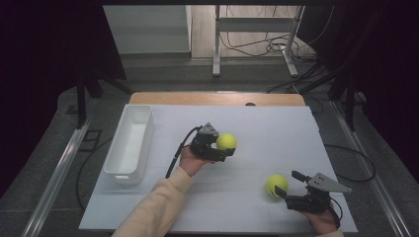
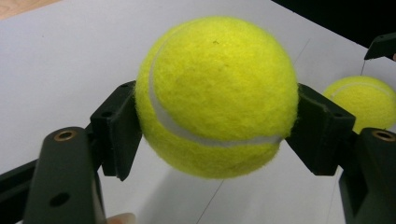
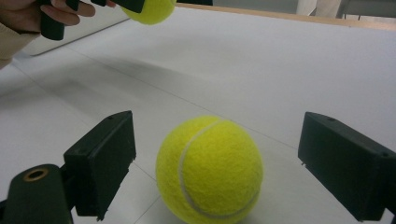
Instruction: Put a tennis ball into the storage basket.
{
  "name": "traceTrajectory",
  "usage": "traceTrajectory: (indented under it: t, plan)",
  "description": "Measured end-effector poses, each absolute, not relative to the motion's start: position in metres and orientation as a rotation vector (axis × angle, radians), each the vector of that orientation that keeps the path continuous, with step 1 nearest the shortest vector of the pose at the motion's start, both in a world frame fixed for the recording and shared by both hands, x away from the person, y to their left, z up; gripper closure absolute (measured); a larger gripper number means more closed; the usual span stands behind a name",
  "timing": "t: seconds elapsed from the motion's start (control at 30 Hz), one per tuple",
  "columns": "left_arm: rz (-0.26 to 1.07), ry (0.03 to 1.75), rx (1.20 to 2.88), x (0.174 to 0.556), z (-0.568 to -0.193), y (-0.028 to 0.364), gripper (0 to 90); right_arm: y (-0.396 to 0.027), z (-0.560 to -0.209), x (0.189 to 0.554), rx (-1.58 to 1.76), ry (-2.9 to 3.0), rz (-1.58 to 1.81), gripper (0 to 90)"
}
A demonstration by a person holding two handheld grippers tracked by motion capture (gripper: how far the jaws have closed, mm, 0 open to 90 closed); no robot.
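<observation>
My left gripper (image 1: 225,148) is shut on a yellow tennis ball (image 1: 226,141) and holds it above the middle of the white table. In the left gripper view both pads press the sides of that ball (image 2: 217,95), which hangs clear of the surface. A second tennis ball (image 1: 276,184) lies on the table at the front right. My right gripper (image 1: 289,183) stands open around it, its jaws apart on either side of the ball (image 3: 209,168) without touching it.
A long white tray (image 1: 129,143) stands empty along the left side of the white table sheet (image 1: 276,128). The table's wooden back edge (image 1: 217,98) lies beyond. Cables and a metal frame leg (image 1: 216,44) are on the floor behind the table.
</observation>
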State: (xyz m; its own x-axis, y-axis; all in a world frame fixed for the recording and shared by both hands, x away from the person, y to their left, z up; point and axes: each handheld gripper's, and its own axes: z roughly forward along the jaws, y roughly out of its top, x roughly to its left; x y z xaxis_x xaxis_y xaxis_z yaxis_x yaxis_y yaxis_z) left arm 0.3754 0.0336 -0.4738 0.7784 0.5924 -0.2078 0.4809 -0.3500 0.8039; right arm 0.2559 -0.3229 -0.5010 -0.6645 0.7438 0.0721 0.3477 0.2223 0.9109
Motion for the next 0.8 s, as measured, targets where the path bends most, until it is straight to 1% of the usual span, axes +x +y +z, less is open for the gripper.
traceTrajectory:
  t: [0.8]
  plan:
    - [0.165,0.834,1.973,0.376,-0.466,0.054,26.8,-0.323,-0.501,0.256,1.008,2.124,1.423,11.7]
